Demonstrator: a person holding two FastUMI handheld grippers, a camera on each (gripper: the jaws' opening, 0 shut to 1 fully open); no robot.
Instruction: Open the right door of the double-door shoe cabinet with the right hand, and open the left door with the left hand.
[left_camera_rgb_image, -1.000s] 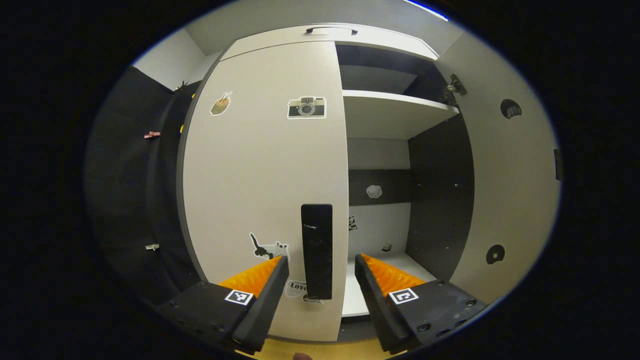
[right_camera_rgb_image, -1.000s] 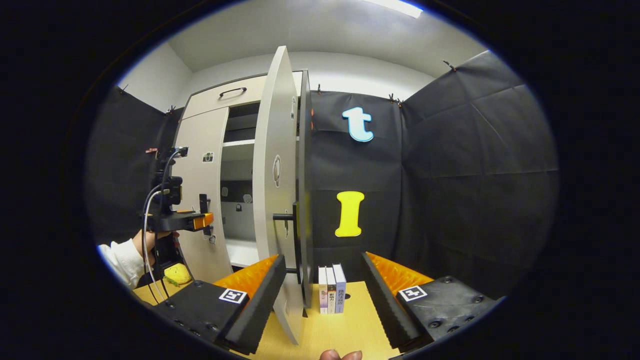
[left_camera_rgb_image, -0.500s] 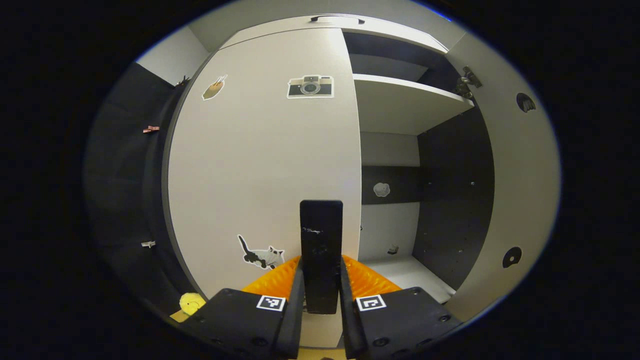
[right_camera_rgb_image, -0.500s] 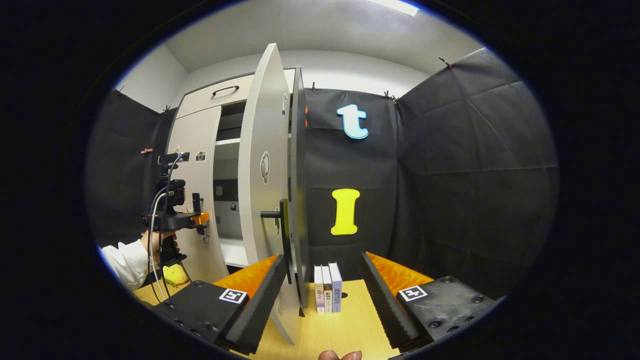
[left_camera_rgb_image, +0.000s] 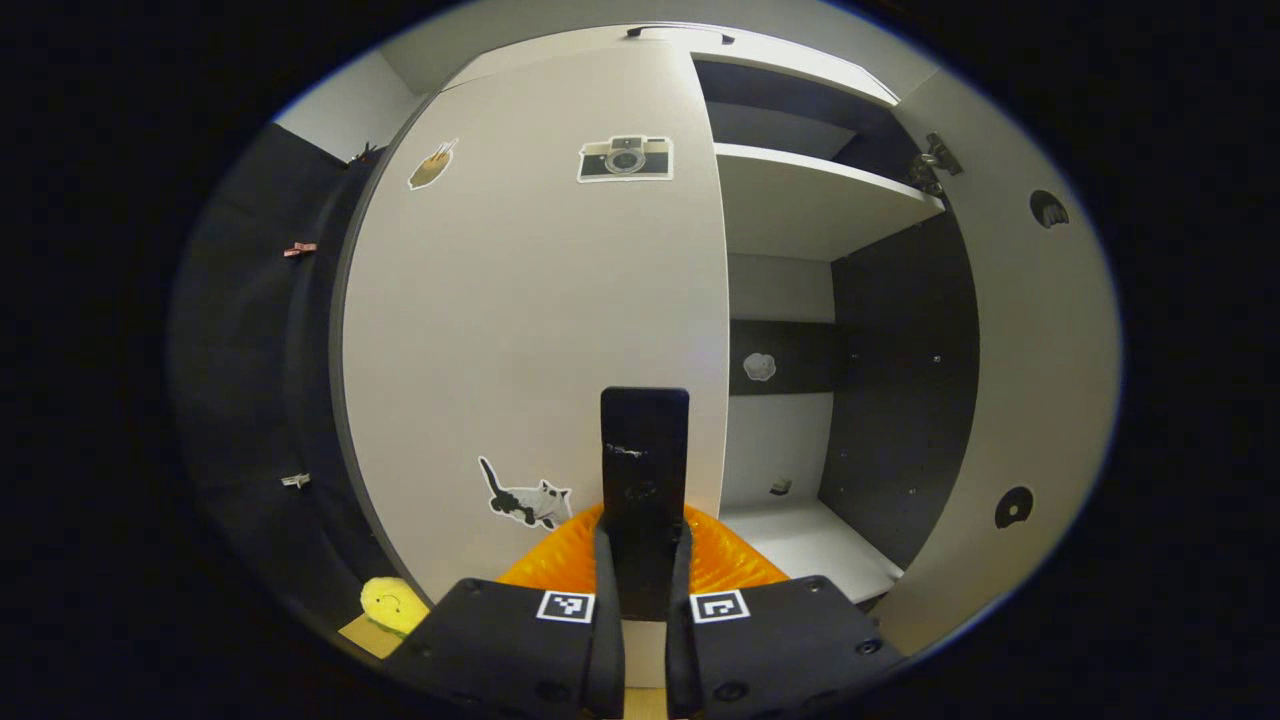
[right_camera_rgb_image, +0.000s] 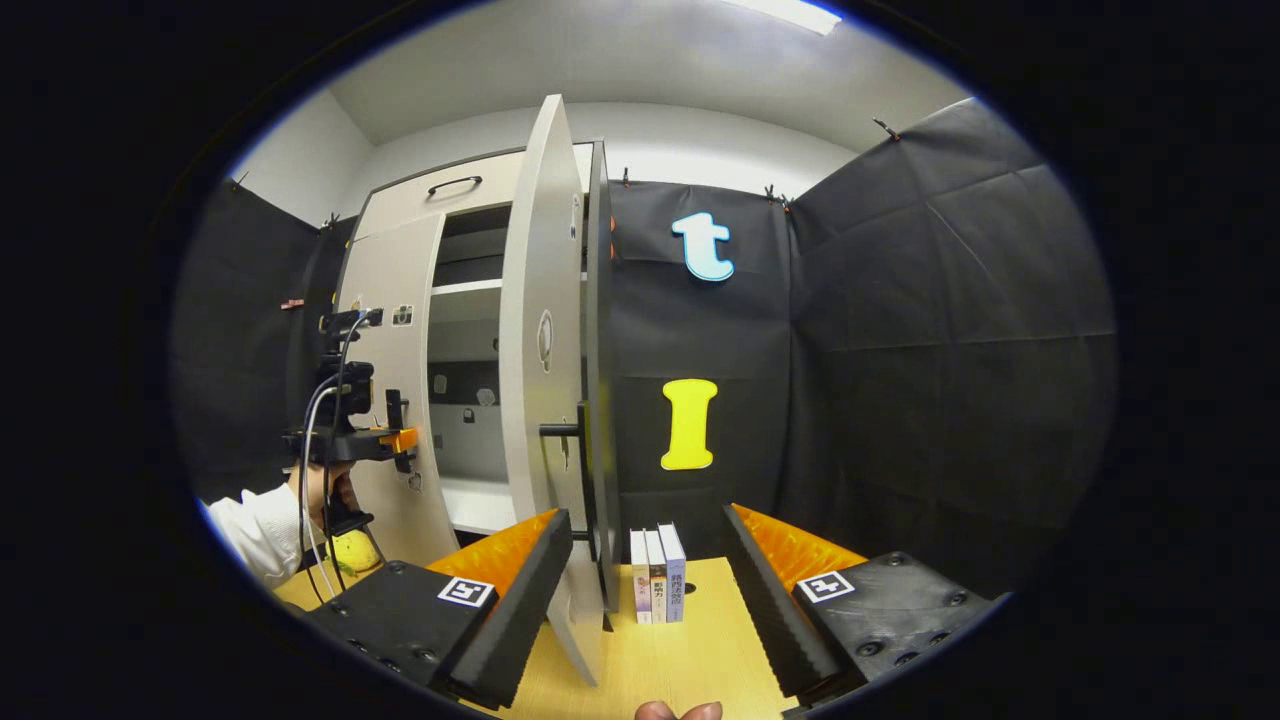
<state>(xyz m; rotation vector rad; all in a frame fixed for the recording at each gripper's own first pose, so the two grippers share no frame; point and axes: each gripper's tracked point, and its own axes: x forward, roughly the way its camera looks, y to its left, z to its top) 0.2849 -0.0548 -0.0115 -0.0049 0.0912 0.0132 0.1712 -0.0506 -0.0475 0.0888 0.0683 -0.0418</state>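
On the closed left door (left_camera_rgb_image: 530, 330), the left claw (left_camera_rgb_image: 645, 590) pinches the flat black handle (left_camera_rgb_image: 645, 450), level, now gripping lower than half a second ago. The right door (right_camera_rgb_image: 545, 330) stands swung open; the right claw (right_camera_rgb_image: 640, 590) hangs spread before its edge, over the wooden counter (right_camera_rgb_image: 690, 650) and three books (right_camera_rgb_image: 657, 590).

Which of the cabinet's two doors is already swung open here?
The right door: it stands edge-on, baring the shelves. The left door sits closed, left gripper clamped on its handle.
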